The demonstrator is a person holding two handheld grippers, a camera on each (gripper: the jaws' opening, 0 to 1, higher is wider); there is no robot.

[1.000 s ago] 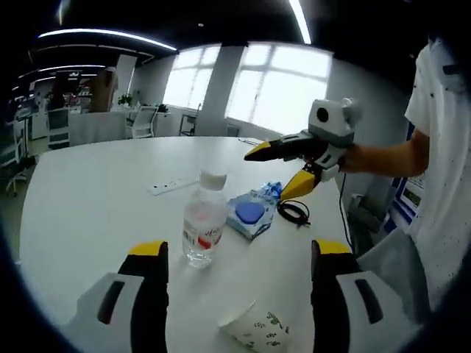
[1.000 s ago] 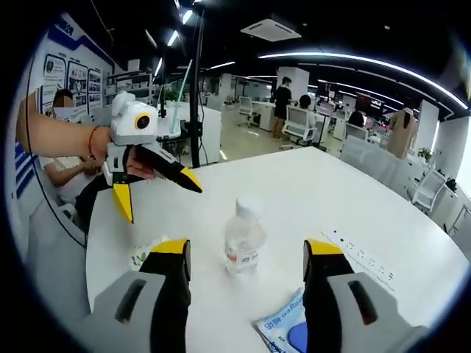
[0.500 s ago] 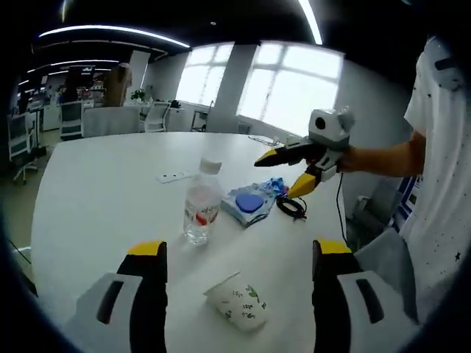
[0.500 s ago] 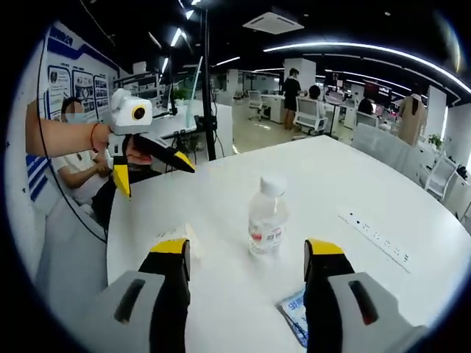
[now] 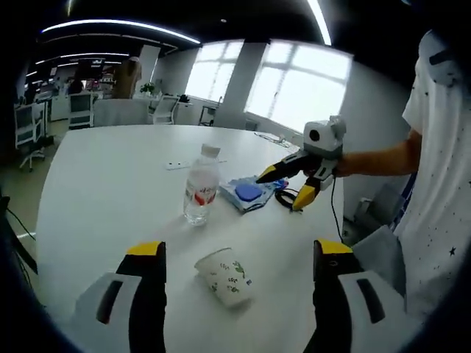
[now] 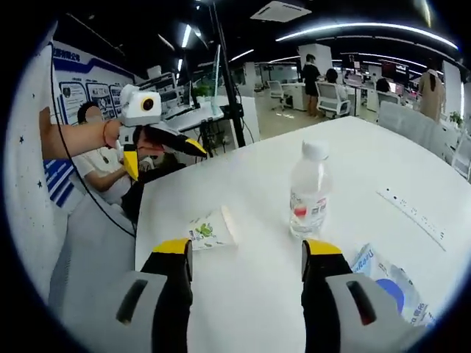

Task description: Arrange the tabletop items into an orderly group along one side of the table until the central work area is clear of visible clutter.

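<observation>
Cup (image 5: 223, 276) is seen tipped on the table (image 5: 103, 184) beside the bottle (image 5: 201, 184); both tools (image 5: 230, 254) (image 6: 246, 250) are held apart, empty.

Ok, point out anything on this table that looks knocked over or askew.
The paper cup lies on its side near the table's edge, mouth facing sideways. The water bottle stands upright, capped, and nothing looks spilled.

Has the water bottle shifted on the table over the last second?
No. The water bottle still stands upright beside the blue packet, the power strip just beyond it, as before. The cameras moved, not the bottle.
</observation>
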